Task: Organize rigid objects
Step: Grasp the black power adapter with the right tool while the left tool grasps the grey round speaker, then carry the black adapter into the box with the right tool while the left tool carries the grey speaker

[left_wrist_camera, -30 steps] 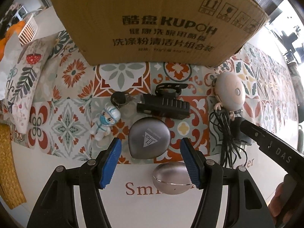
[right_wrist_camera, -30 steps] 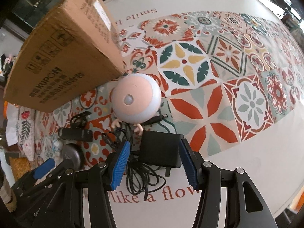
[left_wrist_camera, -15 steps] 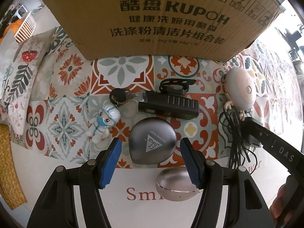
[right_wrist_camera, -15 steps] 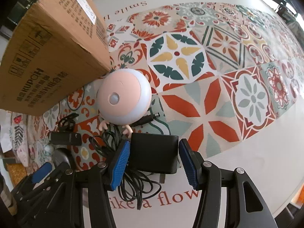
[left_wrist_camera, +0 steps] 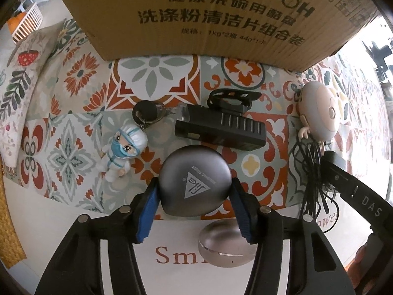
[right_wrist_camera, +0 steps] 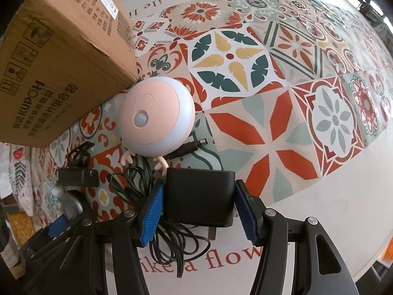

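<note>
Left claw (left_wrist_camera: 194,191) straddles the grey rounded case (left_wrist_camera: 195,180) on the bench (left_wrist_camera: 73,226), its jaws just closing onto the case's sides. Right claw (right_wrist_camera: 199,200) brackets the black adapter (right_wrist_camera: 200,196), pads slightly apart, long axis crosswise.

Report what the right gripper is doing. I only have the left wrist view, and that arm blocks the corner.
Observer: The right gripper straddles the black power adapter, with one blue pad on each side. I cannot confirm contact.
Operator: Locate the cable's plug end.
Observer: The barrel plug lies loose on the cloth, beside the round pink lamp.
Operator: Check the cord.
Observer: The cord loops spread out from the adapter, and some pass beneath one finger.
</note>
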Tool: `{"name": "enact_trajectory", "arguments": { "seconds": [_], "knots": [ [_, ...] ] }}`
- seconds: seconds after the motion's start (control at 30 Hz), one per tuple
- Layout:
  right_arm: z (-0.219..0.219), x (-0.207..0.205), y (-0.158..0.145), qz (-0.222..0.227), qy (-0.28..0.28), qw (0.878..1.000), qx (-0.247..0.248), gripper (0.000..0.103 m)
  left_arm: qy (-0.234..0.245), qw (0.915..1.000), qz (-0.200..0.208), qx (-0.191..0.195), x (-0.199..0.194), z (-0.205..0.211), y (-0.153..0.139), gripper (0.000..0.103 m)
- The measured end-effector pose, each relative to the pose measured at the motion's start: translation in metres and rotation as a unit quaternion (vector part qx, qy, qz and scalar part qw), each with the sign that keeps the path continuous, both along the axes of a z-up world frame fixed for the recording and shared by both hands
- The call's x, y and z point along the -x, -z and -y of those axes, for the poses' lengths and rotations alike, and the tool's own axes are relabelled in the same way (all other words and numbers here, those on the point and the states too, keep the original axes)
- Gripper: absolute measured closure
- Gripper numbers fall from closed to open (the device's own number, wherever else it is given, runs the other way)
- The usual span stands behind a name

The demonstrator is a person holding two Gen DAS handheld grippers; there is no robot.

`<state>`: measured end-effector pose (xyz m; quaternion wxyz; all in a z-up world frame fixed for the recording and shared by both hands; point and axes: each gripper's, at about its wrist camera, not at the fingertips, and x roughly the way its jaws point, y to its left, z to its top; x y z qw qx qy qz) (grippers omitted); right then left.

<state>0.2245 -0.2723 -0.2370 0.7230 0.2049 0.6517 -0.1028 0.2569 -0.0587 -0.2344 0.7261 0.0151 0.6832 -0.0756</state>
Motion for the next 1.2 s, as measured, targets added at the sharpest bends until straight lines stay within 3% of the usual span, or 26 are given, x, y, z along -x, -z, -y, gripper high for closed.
{"name": "enact_trajectory", "arguments": {
  "seconds": [0.47, 1.2],
  "knots": [
    [0.004, 0.017, -0.01, 0.023, -0.005, 1.0, 0.003, 0.046, 0.018, 0.9994, 0.029, -0.003, 0.015, 0.008, -0.013, 0.049],
    [-0.012, 0.033, -0.084, 0.108, -0.035, 0.993, 0.011, 0.046, 0.029, 0.9895, 0.14, 0.019, 0.029, 0.004, -0.105, 0.049]
  ]
}}
